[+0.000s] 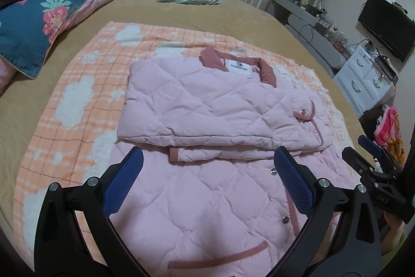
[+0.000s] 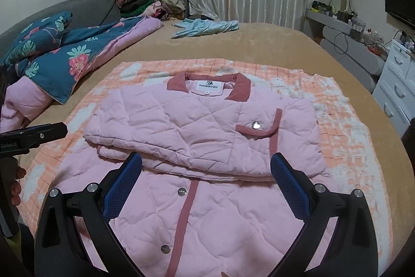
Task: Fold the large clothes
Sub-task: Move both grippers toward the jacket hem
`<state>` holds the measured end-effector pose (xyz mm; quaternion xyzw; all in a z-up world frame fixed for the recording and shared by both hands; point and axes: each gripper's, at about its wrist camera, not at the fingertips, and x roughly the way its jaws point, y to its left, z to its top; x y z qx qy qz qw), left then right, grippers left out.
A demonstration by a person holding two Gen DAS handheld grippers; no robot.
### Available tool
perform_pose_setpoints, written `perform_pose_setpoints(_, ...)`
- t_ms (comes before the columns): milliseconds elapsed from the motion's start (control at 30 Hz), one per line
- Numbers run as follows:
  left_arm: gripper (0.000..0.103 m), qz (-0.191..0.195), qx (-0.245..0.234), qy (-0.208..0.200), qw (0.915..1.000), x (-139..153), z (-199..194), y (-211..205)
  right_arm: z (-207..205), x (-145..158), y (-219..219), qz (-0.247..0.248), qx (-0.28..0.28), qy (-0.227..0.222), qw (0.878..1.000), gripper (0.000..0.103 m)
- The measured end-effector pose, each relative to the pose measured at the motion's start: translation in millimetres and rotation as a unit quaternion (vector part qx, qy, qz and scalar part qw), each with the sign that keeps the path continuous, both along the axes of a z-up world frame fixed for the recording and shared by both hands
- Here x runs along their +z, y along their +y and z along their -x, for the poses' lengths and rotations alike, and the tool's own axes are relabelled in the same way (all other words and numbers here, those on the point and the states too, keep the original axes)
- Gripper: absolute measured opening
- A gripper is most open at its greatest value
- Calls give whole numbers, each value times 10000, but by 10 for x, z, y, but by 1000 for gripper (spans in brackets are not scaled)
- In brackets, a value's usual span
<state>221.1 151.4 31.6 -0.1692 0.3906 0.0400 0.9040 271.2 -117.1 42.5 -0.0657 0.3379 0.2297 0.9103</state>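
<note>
The bed carries an orange checked blanket, and on it lies the pink quilted jacket, its top part folded over. Above its lower half, left tongs and right tongs both gape wide, holding nothing.

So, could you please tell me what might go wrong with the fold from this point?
The pale pink quilted jacket is puffy, and its folded sleeves lie loosely stacked, so lifting the hem could slide them out of place. Both the left claw and the right claw are open above the fabric; pinching only the top layer is likely. The orange checked blanket underneath might get caught up too.
</note>
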Motion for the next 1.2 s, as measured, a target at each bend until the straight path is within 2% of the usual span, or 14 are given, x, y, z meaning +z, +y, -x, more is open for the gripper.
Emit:
perform_pose_setpoints(700,95,-209,-99,-289,9993,345,391,-222,429,433,-422,-302,-184,-374,9987,99)
perform_pose_setpoints(1200,95,-305,-212,-391,9985,404,641,-392,748,514,-630,-313,-183,-529,9979,99)
